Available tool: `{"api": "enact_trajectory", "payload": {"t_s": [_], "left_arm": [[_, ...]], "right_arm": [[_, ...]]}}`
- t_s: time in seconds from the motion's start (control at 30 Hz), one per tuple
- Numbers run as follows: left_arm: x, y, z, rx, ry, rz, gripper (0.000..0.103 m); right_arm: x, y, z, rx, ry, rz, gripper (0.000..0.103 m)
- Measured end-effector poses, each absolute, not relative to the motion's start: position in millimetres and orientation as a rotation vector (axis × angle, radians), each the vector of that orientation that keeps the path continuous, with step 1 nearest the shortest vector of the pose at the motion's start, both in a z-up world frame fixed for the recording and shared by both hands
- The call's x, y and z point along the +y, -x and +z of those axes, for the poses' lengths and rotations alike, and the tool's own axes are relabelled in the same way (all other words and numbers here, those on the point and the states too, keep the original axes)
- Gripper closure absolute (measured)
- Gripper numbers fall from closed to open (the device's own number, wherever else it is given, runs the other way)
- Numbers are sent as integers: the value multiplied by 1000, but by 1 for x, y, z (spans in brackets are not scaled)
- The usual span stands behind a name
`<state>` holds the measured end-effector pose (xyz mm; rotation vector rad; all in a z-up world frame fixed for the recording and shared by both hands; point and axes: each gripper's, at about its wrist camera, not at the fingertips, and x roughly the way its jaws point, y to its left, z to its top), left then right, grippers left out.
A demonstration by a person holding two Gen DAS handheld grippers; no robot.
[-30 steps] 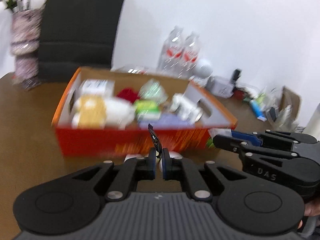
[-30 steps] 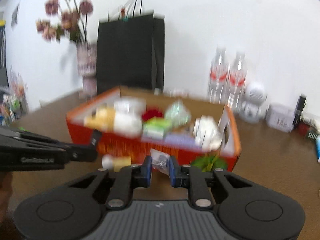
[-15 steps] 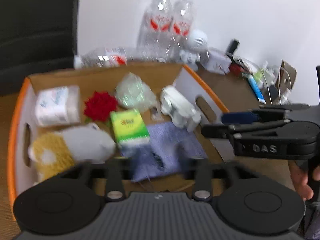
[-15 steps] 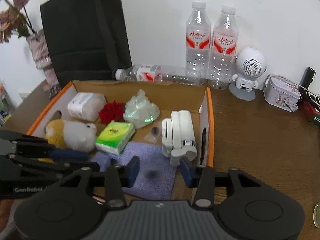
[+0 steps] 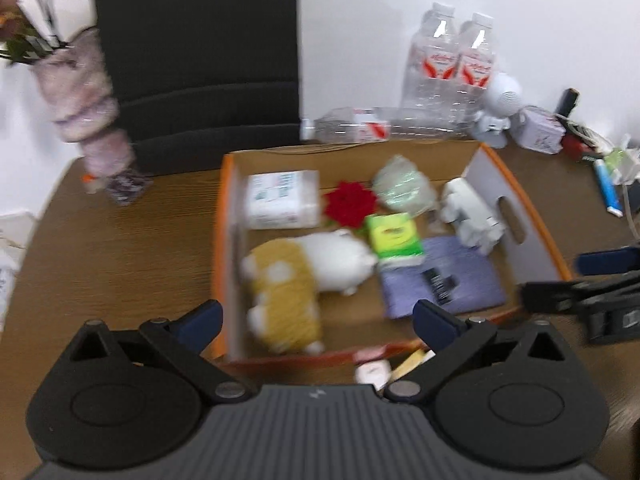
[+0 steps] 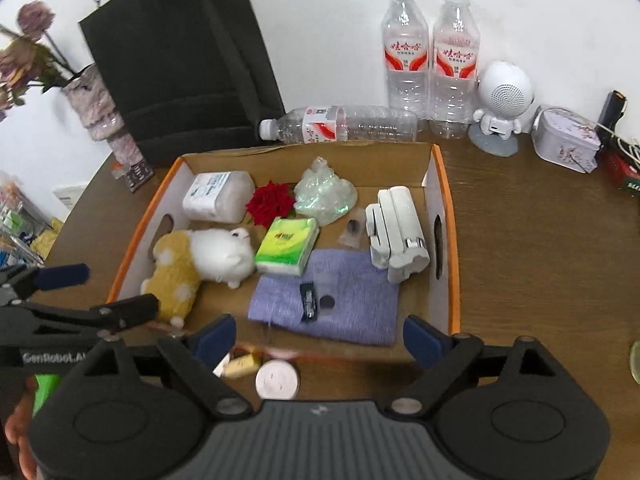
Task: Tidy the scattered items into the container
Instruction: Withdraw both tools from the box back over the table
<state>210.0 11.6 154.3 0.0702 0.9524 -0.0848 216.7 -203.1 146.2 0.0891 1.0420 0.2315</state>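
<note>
An orange-rimmed cardboard box [image 6: 451,240] [image 5: 532,232] holds a plush toy [image 6: 200,264], a green tissue pack [image 6: 286,246], a red flower [image 6: 270,202], a purple cloth [image 6: 344,304], a white device [image 6: 398,236] and more. A small black clip [image 6: 309,302] and a clear packet [image 6: 327,290] lie on the cloth. My left gripper [image 5: 316,320] is open and empty above the box's near wall. My right gripper [image 6: 320,334] is open and empty above the near wall too. A round white disc [image 6: 277,380] and a yellow-white piece [image 6: 242,365] lie on the table outside the box.
Two upright water bottles [image 6: 432,60] and one lying bottle [image 6: 340,124] stand behind the box. A white robot speaker [image 6: 502,100], a tin [image 6: 566,144], a black bag [image 6: 180,52] and a flower vase [image 6: 96,108] line the back. The wood table [image 6: 540,260] extends right.
Both grippers rose from table level to above the box and opened. The black clip left the left gripper and the clear packet left the right; both now lie on the purple cloth.
</note>
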Motion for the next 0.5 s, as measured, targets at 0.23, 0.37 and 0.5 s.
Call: {"api": "enact_trajectory", "payload": {"t_s": [0.23, 0.37, 0.5], "left_arm": [[60, -160, 162, 924, -15, -24, 0], [69, -140, 154, 924, 58, -17, 0], [55, -94, 122, 847, 94, -49, 0]], "right_arm": [[-250, -177, 155, 1006, -113, 156, 10], [-267, -157, 146, 1000, -170, 137, 10], [-250, -110, 131, 894, -167, 200, 7]]}}
